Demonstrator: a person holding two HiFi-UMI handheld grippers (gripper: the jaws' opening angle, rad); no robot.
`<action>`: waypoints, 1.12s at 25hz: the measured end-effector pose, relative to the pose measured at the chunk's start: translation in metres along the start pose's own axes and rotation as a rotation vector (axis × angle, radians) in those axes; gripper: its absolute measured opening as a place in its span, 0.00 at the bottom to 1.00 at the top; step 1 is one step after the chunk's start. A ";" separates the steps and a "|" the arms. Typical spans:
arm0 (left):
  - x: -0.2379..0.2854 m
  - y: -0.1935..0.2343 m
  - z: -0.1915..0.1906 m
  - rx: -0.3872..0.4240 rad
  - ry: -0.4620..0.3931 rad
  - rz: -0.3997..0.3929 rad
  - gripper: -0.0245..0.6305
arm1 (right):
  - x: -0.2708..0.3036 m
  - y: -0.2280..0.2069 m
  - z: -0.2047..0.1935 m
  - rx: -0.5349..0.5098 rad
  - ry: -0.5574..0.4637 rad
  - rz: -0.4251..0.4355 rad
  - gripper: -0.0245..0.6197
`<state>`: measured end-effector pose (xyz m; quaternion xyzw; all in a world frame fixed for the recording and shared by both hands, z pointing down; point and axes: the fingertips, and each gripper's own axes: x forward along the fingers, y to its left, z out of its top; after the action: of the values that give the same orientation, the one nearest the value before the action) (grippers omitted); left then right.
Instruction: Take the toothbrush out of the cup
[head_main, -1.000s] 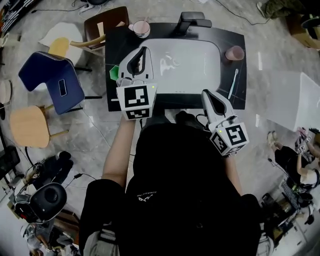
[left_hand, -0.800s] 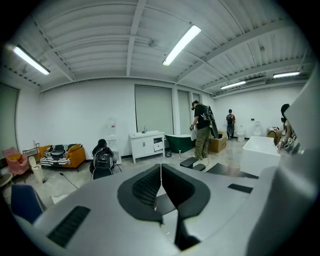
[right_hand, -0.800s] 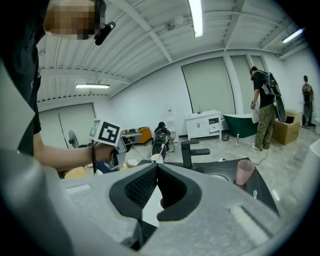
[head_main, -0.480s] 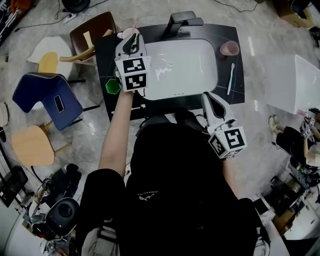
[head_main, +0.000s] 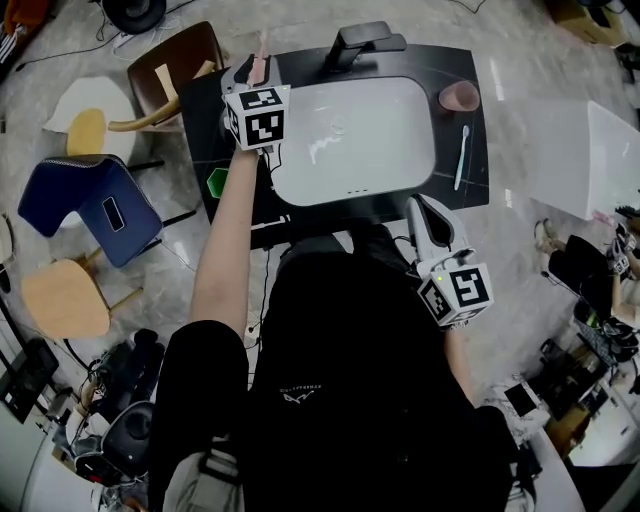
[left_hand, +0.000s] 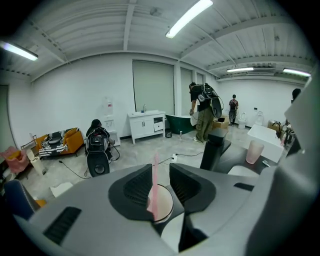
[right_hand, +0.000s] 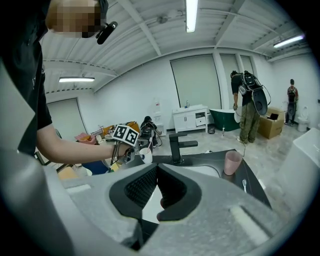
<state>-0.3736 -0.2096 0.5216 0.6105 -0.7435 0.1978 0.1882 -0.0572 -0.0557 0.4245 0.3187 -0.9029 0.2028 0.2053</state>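
At the white basin's (head_main: 350, 130) far-left corner, the left gripper's (left_hand: 160, 171) ribbed black jaws stand apart around the slim pink toothbrush (left_hand: 154, 180), upright in its round cup (left_hand: 166, 202). On the basin's near side, the right gripper (right_hand: 155, 172) is clenched and empty.

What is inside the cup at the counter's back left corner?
A pink toothbrush stands in the cup, rising between the left gripper's parted jaws. The brush's lower end and the cup's bottom are covered by the jaws.
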 end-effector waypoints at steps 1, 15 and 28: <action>0.006 0.001 -0.003 0.005 0.012 0.001 0.20 | 0.001 -0.001 -0.001 0.002 0.006 -0.006 0.05; 0.053 0.007 -0.022 0.014 0.113 -0.043 0.17 | 0.011 -0.001 -0.018 0.033 0.070 -0.037 0.05; 0.059 0.012 -0.023 0.052 0.121 0.006 0.08 | 0.010 0.004 -0.026 0.045 0.077 -0.049 0.05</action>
<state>-0.3954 -0.2446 0.5709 0.6000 -0.7271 0.2541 0.2161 -0.0607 -0.0445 0.4498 0.3372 -0.8814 0.2303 0.2377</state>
